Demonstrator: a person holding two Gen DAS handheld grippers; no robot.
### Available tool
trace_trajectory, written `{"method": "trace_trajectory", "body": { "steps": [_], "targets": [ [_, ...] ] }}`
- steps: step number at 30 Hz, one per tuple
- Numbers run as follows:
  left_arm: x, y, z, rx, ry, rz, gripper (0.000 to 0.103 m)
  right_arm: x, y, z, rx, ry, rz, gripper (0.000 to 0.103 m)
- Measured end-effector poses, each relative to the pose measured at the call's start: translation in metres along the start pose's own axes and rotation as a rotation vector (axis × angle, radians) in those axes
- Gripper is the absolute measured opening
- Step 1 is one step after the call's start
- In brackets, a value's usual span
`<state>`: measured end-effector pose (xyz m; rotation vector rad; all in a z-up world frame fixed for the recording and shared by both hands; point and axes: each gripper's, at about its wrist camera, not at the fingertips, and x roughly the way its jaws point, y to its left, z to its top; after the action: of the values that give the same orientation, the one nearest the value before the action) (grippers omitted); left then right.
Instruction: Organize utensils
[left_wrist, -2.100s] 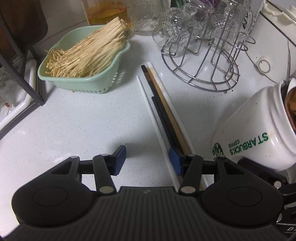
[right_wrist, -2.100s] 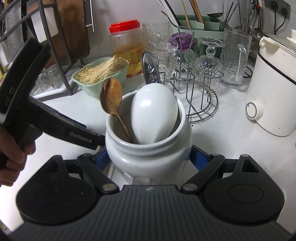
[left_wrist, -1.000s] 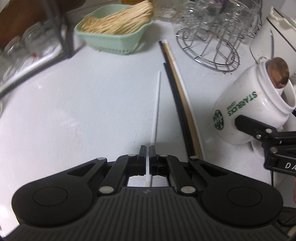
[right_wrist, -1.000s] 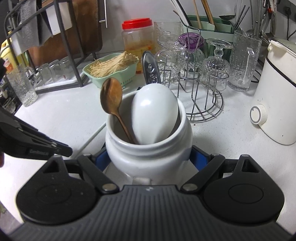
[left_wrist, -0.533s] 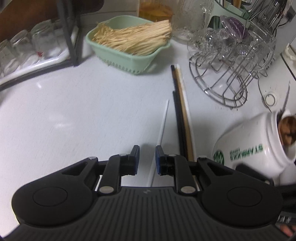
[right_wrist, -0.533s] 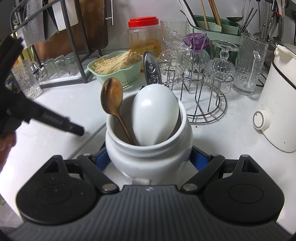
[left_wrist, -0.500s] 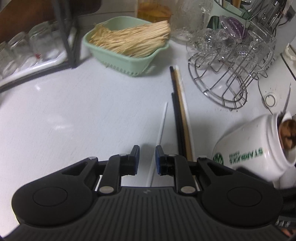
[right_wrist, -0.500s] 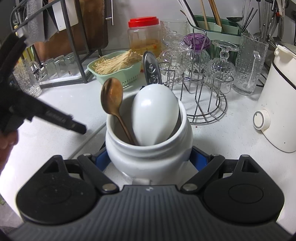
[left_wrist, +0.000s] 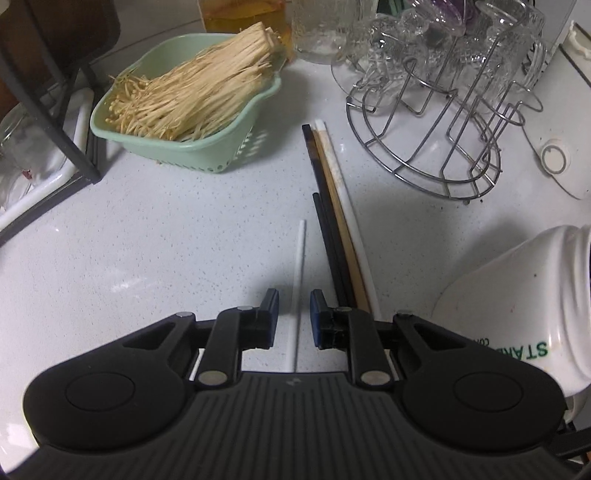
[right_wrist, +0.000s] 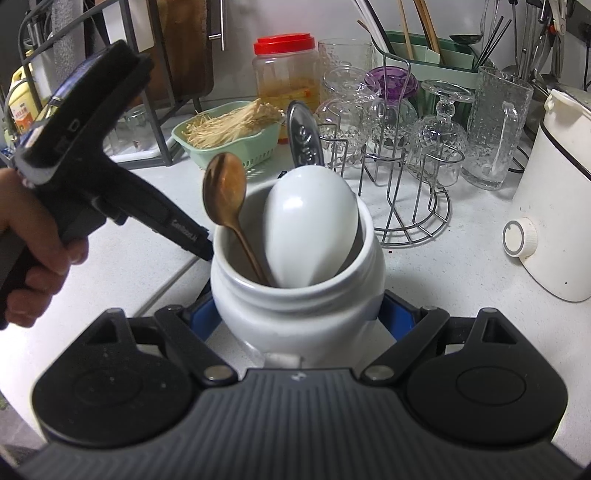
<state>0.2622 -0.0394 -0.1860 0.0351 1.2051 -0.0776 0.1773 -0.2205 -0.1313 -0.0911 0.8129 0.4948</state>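
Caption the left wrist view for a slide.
Open left gripper straddles a lone white chopstick on the counter, beside four more chopsticks.

Worktop (left_wrist: 166, 240): white speckled stone-look, semi-gloss. Jar (right_wrist: 295, 306): glazed white ceramic, glossy; inside it a wooden spoon (right_wrist: 225, 192), glossy white ladle (right_wrist: 310, 229). Beside the jar, chopsticks (left_wrist: 340, 236): matt black plastic, bare wood, white plastic. Colander (left_wrist: 177, 147): matt mint plastic. Rack (left_wrist: 424, 147): shiny wire metal w/ cut glass.

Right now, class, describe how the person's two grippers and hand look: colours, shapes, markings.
Each gripper, left gripper and right gripper, has a black ribbed body, two round discs, silver pins and blue pads. The left one's black handle bears white lettering; a bare hand shows, no sleeve.
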Motion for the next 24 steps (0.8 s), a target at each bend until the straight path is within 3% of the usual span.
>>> {"method": "trace_trajectory", "body": {
  "steps": [4, 6, 13, 24],
  "targets": [
    [0.002, 0.003, 0.009, -0.014, 0.039, 0.010, 0.015, 0.000, 0.000, -0.001, 0.008, -0.005, -0.005, 0.091],
    [0.003, 0.003, 0.012, -0.021, 0.045, 0.023, 0.006, 0.001, 0.001, -0.001, 0.008, -0.007, -0.009, 0.091],
    [0.003, 0.003, 0.022, 0.014, 0.062, 0.038, 0.004, 0.003, 0.003, 0.000, 0.006, -0.011, -0.015, 0.091],
    [-0.061, 0.006, 0.023, 0.019, -0.078, 0.012, 0.000, 0.002, 0.003, -0.001, 0.003, -0.023, -0.019, 0.091]
  ]
}}
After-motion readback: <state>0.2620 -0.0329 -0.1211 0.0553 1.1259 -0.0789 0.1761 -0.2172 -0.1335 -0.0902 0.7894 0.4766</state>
